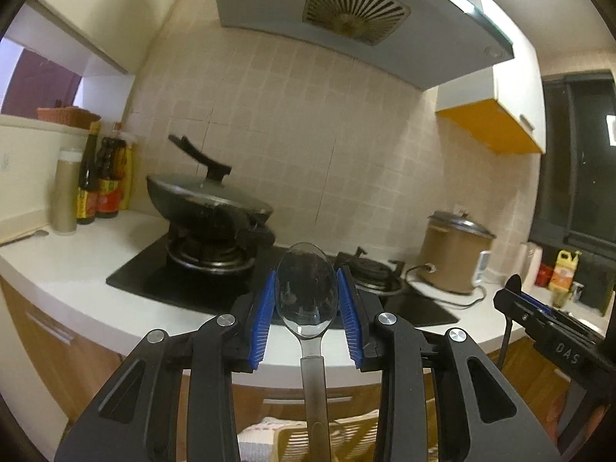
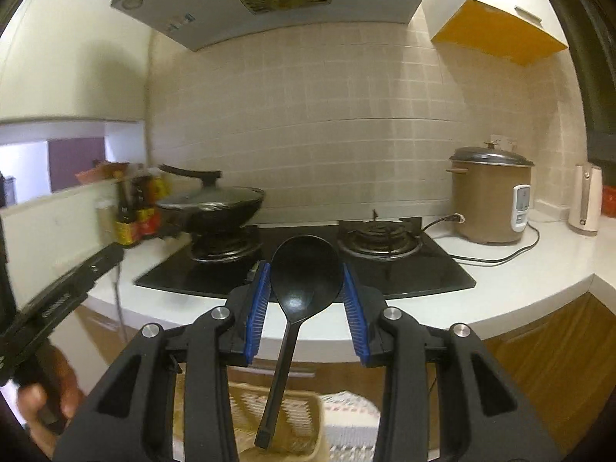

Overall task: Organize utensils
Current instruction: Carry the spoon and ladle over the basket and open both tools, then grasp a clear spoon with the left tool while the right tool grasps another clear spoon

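In the left wrist view my left gripper [image 1: 307, 300] is clamped on the bowl of a metal spoon [image 1: 307, 288] at lower centre; its handle runs down and is cut off by the bottom edge, over a pale basket [image 1: 358, 437] half hidden behind the fingers. My right gripper [image 1: 539, 315] pokes in at the right edge, its grip not readable there. In the right wrist view my right gripper [image 2: 306, 292] grips a black spoon [image 2: 304, 273] by its bowl, handle hanging over the basket [image 2: 292, 419]. The left gripper [image 2: 61, 292] at left is blurred.
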{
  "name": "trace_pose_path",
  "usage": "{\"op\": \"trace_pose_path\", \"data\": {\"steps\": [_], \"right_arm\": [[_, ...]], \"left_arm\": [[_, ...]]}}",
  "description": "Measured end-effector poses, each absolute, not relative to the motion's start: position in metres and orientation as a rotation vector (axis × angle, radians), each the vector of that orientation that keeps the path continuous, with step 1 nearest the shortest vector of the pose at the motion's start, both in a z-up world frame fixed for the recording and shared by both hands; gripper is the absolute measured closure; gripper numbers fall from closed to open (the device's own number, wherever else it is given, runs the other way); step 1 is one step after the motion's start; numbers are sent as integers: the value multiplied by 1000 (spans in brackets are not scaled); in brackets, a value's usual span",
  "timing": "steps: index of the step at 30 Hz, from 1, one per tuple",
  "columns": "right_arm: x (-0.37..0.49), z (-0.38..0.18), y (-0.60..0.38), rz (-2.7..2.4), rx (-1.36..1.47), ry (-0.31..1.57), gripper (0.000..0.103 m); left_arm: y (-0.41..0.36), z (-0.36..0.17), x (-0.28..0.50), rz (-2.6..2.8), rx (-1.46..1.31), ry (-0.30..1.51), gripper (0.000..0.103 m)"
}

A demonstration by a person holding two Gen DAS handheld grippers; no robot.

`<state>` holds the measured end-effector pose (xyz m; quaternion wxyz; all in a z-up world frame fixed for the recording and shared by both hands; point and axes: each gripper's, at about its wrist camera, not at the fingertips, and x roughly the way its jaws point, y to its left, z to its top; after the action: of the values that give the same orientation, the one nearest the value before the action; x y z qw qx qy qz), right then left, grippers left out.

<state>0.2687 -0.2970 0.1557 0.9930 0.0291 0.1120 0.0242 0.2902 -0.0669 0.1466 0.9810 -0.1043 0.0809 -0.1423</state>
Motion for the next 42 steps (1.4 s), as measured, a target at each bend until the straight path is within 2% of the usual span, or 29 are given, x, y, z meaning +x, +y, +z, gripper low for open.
{"op": "trace_pose_path", "data": {"steps": [6, 11, 13, 16, 22, 28, 32, 36, 42], "right_arm": [[285, 118, -291, 25, -9, 245, 69], [280, 110, -297, 47, 24, 265, 68], [277, 110, -298, 66, 38, 283, 59], [263, 114, -298, 81, 51, 290, 45], [228, 130, -299, 95, 82, 335, 45], [200, 135, -296, 153, 137, 537, 45], [186, 121, -289, 201, 157, 708, 45], [170, 84, -284, 251, 181, 922, 45], [150, 14, -287, 238, 235, 1167, 45]], "left_arm": [[-67, 114, 305, -276, -217, 200, 72], [-65, 105, 306, -288, -204, 230, 71], [-62, 104, 303, -306, -210, 249, 65], [-57, 107, 295, -314, -207, 267, 64], [-37, 123, 269, -363, -234, 333, 64], [-32, 130, 240, -446, -180, 525, 63], [-40, 117, 222, -495, -106, 682, 60], [-52, 82, 215, -503, -14, 837, 55], [-63, 19, 221, -536, 14, 1035, 55]]}}
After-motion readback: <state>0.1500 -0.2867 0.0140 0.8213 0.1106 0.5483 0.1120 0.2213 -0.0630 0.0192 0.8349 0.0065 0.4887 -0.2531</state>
